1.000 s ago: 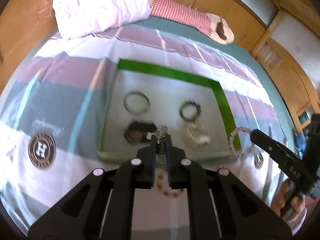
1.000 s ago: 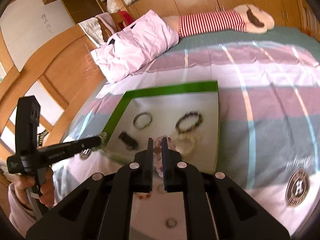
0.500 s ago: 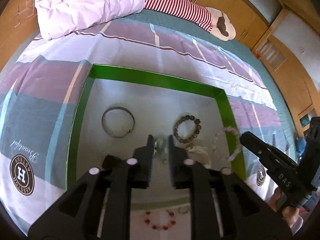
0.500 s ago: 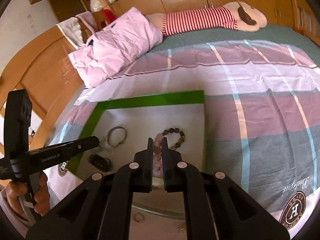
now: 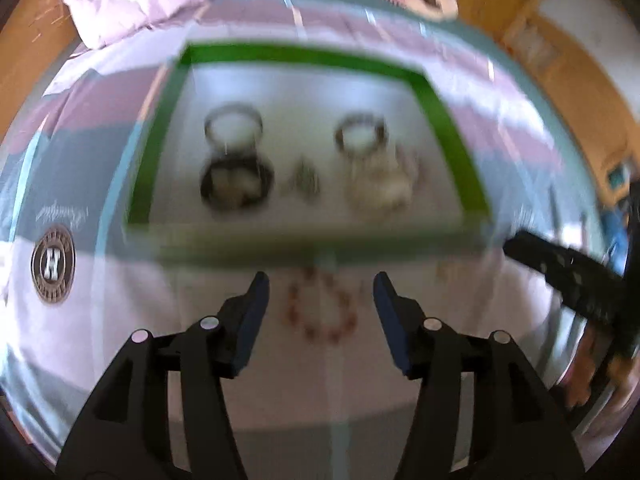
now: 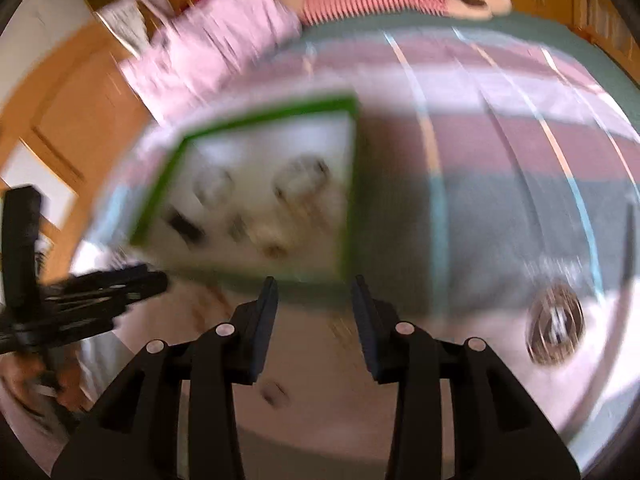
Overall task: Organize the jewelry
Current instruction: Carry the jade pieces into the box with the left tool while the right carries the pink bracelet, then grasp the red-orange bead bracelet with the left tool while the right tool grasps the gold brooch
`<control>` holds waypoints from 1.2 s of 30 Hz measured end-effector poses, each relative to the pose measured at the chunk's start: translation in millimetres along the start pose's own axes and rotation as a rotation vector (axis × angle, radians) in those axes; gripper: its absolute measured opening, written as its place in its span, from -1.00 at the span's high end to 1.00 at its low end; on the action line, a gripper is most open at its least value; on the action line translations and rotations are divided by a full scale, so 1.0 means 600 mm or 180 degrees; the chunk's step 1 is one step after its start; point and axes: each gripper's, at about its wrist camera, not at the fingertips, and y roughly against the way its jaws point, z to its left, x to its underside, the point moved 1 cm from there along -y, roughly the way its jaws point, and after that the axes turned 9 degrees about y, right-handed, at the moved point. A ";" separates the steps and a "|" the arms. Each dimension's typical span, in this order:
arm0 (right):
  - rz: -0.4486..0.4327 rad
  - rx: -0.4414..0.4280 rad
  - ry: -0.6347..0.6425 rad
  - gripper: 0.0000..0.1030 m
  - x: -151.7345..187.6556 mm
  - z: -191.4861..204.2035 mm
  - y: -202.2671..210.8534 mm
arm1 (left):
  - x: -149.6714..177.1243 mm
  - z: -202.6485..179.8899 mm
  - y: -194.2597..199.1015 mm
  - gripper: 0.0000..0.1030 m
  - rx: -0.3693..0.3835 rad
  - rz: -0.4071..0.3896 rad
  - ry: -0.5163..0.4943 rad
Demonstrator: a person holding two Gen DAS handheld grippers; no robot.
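Striped bedding (image 5: 120, 128) lies under our green-edged tray (image 5: 304, 54), which holds several blurry bracelets. A red bead bracelet (image 5: 322, 308) waits on the sheet outside the tray, right between the tips of our left gripper (image 5: 321, 294), whose jaws have just been opening and hold nothing. Our right gripper (image 6: 314, 300) has been opening too, also bare, farther from the beads. So our left one is nearer.
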 end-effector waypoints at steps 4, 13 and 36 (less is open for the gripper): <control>0.0192 0.0054 -0.0170 0.25 0.011 -0.020 -0.042 | 0.026 -0.002 -0.039 -0.07 -0.0092 0.0218 -0.0001; 0.0385 -0.0017 -0.0042 0.25 0.002 0.024 -0.098 | 0.018 0.026 -0.096 -0.03 -0.0394 0.0318 0.0150; 0.0427 -0.0156 0.0030 0.38 0.006 0.047 -0.091 | -0.005 0.070 -0.068 0.45 -0.0500 0.0315 0.0381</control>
